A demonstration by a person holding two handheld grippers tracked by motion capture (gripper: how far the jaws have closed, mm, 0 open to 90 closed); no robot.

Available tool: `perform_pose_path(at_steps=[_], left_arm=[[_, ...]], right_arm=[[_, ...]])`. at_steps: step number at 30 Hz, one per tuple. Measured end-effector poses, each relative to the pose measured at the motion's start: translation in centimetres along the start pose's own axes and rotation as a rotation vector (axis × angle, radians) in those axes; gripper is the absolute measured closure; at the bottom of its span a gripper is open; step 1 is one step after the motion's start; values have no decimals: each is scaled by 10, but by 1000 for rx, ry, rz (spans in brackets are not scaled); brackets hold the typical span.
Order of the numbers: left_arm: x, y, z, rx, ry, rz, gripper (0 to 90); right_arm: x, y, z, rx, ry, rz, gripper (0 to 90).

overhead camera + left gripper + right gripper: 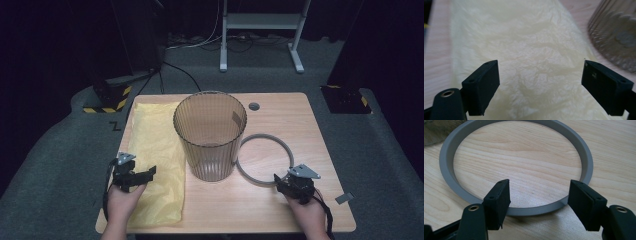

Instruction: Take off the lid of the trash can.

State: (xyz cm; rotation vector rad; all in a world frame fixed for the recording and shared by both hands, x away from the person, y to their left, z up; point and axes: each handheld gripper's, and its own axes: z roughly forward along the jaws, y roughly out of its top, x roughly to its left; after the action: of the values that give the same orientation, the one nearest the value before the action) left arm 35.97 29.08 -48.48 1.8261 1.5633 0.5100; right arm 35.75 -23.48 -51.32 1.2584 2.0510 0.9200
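1. While both grippers hovered low over the table (300,210), nothing was held yet; work looked barely begun.
2. Left gripper (150,173) had its jaws spread wide, empty. Seen from the left gripper view, the yellow bag (529,62) lay flat and crumpled right under and ahead of the jaws, not pinched between them.
3. Right gripper (276,178) also stood wide and empty. From the right gripper view, the grey ring (451,180) lay flat on the wood just ahead, its near arc passing between and slightly below the two pads, apparently not gripped.
4. Ribbed bin (210,135) stood upright between the two grippers, ahead of each; it sat to the right of the left gripper and to the left of the right one. Its near wall also showed at the right edge of the left gripper view (616,32).
5. Ring touched or nearly touched the bin's base on the side facing the right gripper; cannot tell which.
6. Bag sat just beside the bin, stretching away from the left gripper toward the far table edge.
7. Judgement: job seemed to be lining the bin with the bag and fitting the ring on top. Done: nothing visible, bin had no liner. Left: grasp bag, open it, seat it in the bin, pick up ring, press it on the rim.
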Motion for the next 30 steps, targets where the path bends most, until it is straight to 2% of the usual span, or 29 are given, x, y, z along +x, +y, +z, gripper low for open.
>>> perform_pose_path(at_steps=[1, 4, 6, 8, 14, 18, 20, 23, 24, 27, 30], left_arm=[[1, -2, 10, 24, 8, 1, 152], [-1, -10, 31, 102, 37, 46, 154], [-4, -16, 31, 76, 53, 65, 157], [-5, -20, 27, 73, 30, 64, 164], [-22, -47, 10, 54, 23, 153, 160], [-32, -62, -5, 65, -2, 178, 162], [-33, -65, -14, 62, -22, 163, 160], [-34, -66, -36, 0, -22, 160, 163], [-32, -62, -49, -38, -19, 152, 164], [-28, -56, -59, -63, -8, 147, 163], [-14, -45, -67, -81, 19, 138, 155]], right_arm=[[0, 0, 0, 1, 1, -1, 343], [-1, 0, 0, 3, 0, 2, 347], [-1, -1, 0, 2, 2, 7, 349], [-2, -2, 0, 4, 4, 15, 350], [-1, -2, -2, 0, 5, 8, 350], [1, -2, -5, -2, 5, 8, 350], [1, -2, -6, -7, 4, 4, 350], [2, -2, -7, -9, 4, 7, 350], [3, -2, -7, -10, 4, 8, 350], [3, -1, -7, -8, 3, 5, 350], [4, -1, -6, -8, 5, 7, 350]])
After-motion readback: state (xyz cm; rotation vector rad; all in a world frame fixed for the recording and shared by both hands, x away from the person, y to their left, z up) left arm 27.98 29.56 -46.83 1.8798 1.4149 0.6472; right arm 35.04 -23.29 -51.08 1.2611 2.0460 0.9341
